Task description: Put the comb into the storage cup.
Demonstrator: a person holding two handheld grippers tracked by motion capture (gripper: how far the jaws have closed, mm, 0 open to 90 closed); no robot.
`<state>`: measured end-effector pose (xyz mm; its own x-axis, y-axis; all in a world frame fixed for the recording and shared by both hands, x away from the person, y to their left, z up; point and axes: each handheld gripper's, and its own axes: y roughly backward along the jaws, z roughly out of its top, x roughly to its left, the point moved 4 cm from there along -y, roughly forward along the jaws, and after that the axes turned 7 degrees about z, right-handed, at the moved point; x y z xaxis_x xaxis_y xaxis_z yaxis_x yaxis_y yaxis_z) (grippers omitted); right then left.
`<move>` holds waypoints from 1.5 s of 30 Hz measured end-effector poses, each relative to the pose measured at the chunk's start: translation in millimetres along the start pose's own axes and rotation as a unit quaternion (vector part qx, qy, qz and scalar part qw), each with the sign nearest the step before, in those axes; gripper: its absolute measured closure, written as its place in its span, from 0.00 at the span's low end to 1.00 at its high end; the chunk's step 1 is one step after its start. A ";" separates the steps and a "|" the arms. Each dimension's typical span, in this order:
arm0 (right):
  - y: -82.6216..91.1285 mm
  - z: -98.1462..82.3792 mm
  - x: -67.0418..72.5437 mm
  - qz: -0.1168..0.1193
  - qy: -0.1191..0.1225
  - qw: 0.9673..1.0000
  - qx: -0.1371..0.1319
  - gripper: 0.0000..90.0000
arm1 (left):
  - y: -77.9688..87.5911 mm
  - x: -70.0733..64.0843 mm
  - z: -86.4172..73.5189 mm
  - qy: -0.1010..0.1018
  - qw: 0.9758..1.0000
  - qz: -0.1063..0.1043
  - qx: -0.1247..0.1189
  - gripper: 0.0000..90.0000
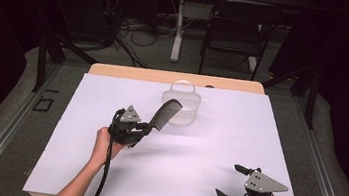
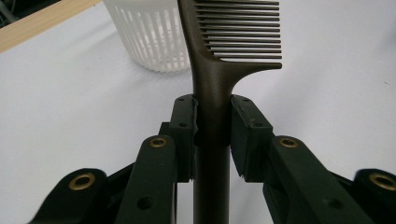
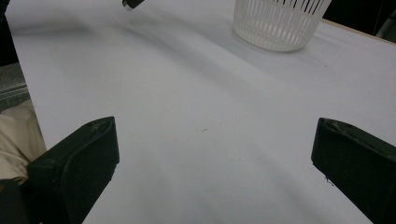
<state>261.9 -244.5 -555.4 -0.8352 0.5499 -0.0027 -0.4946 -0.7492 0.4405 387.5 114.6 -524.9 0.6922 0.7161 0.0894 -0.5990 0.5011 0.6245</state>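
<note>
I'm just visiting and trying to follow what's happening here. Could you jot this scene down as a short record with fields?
work in hand: dark comb held up above the table, near the basket
left gripper: shut on the comb's handle, teeth end pointing toward the basket
right gripper: open, holding nothing, low at the near right of the table
basket: white, slatted, with a handle, standing at the far middle of the table
table: covered with a white sheet
</note>
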 end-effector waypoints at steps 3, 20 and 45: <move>-0.1 0.0 0.4 0.001 0.000 1.000 0.001 0.01 | 0.3 0.9 -1.6 0.004 1.000 0.003 -0.001 0.80; -1.1 -0.5 -0.5 0.000 -0.002 1.000 0.001 0.01 | 0.5 9.9 -3.5 0.027 0.999 0.030 -0.026 0.80; -2.4 -1.5 -1.9 0.001 -0.004 1.000 0.004 0.01 | -5.5 17.5 3.2 0.036 0.997 0.055 -0.048 0.80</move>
<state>264.4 -244.3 -557.8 -0.8341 0.5515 0.0062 -0.4911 -0.7477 0.4469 404.2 122.8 -524.3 0.5920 0.8003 0.0955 -0.7079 0.4597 0.5362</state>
